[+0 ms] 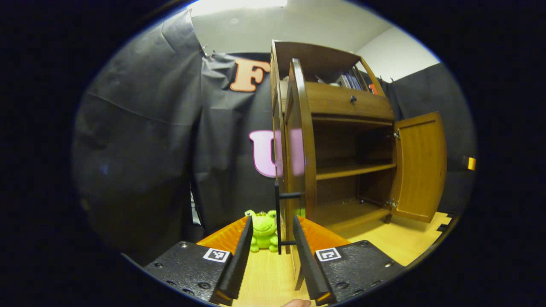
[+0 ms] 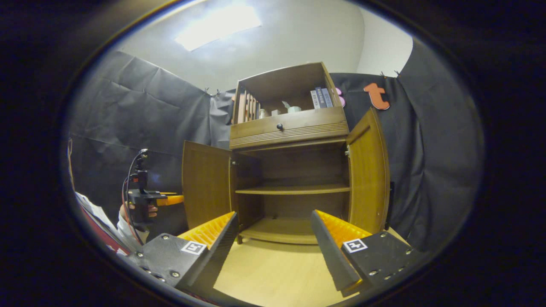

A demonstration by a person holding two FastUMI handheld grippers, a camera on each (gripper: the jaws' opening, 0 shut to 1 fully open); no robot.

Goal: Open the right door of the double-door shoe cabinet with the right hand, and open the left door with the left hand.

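Already both doors stand swung out from the shoe cabinet [image 2: 290, 128], judging by the right gripper view: left door [image 2: 207, 183] off to the left of that claw, right door [image 2: 369, 175] ahead and right of it, open shelves between. Right gripper [image 2: 275, 243] hangs back from the cabinet front, jaws spread wide, nothing between them, bare floor [image 2: 277, 273] beneath. Left gripper [image 1: 271, 247] sits close in at the left door [image 1: 298, 140], seen nearly edge-on just ahead; jaws parted a moderate way, gripping nothing. The door's black bar handle [image 1: 279, 217] stands upright in the gap between the fingers, slightly ahead of the tips; cannot tell whether either finger touches it, looks apart. A green frog toy [image 1: 263, 230] sits on the floor beyond the handle, a little left of centre. The right door [image 1: 420, 166] shows far right of this claw, wide open. The other gripper [image 2: 143, 200], held in a hand, shows at far left in the right gripper view, beside the left door's outer face. Judgement: opening looks essentially done; the step in hand is letting go of the handle. Do it well by widening the jaws first, then drawing straight back along the fingers' line, no sideways drift, so neither finger hooks the bar and drags the door, and the frog stays untouched.
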